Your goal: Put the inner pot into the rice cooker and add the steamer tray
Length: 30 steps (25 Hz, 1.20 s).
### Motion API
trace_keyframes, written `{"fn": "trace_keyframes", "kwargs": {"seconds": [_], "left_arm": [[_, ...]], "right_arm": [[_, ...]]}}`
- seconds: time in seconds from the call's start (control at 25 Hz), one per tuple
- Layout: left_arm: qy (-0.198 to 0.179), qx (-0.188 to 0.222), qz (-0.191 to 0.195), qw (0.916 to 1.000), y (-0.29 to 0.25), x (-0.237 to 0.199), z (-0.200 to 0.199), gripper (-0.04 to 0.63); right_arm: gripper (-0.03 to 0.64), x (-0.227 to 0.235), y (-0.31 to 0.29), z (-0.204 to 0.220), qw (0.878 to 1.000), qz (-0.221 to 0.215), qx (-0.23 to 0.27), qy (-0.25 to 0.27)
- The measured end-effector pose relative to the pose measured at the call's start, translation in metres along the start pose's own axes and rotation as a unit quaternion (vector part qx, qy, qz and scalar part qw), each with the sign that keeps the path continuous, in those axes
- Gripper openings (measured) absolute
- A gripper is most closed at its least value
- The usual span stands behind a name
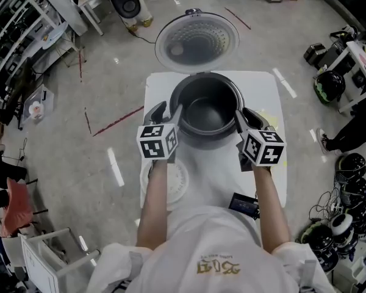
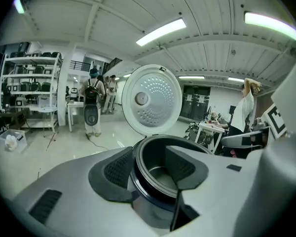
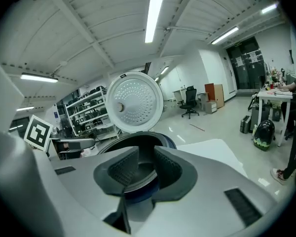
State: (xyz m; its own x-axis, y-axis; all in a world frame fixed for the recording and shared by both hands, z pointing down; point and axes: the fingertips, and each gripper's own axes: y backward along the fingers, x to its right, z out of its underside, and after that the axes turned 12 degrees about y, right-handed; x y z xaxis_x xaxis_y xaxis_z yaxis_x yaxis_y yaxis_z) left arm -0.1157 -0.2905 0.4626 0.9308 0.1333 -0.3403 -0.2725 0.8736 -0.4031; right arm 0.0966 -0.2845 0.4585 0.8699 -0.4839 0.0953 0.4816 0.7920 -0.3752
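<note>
The dark inner pot sits down inside the rice cooker on the white table, with the cooker's round lid swung open behind it. My left gripper hovers at the pot's left rim, jaws wide apart. In the left gripper view the pot shows between the pads of the left gripper, untouched. At the right rim my right gripper stands narrowly open. In the right gripper view the pot's rim lies below the pads of the right gripper. A white round steamer tray lies on the table's near left, partly under my left forearm.
A small black device lies on the table's near right. On the floor beyond are another cooker, shelves at the left and helmets at the right. People stand far back, and one stands by a desk.
</note>
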Motion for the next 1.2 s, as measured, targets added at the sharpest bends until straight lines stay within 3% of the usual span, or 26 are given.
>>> {"fn": "trace_keyframes", "kwargs": {"seconds": [0.2,0.6,1.2], "left_arm": [[0.01,0.022,-0.013,0.9996,0.041,0.006,0.003,0.222],[0.072,0.054,-0.04,0.9952,0.13,0.015,0.044,0.213],[0.135,0.061,-0.105,0.9834,0.22,-0.012,0.121,0.17]], "right_arm": [[0.107,-0.026,0.026,0.005,0.999,-0.035,0.009,0.0],[0.109,-0.075,0.084,0.04,0.994,-0.111,0.001,0.002],[0.117,-0.132,0.112,0.123,0.977,-0.202,-0.067,-0.008]]}}
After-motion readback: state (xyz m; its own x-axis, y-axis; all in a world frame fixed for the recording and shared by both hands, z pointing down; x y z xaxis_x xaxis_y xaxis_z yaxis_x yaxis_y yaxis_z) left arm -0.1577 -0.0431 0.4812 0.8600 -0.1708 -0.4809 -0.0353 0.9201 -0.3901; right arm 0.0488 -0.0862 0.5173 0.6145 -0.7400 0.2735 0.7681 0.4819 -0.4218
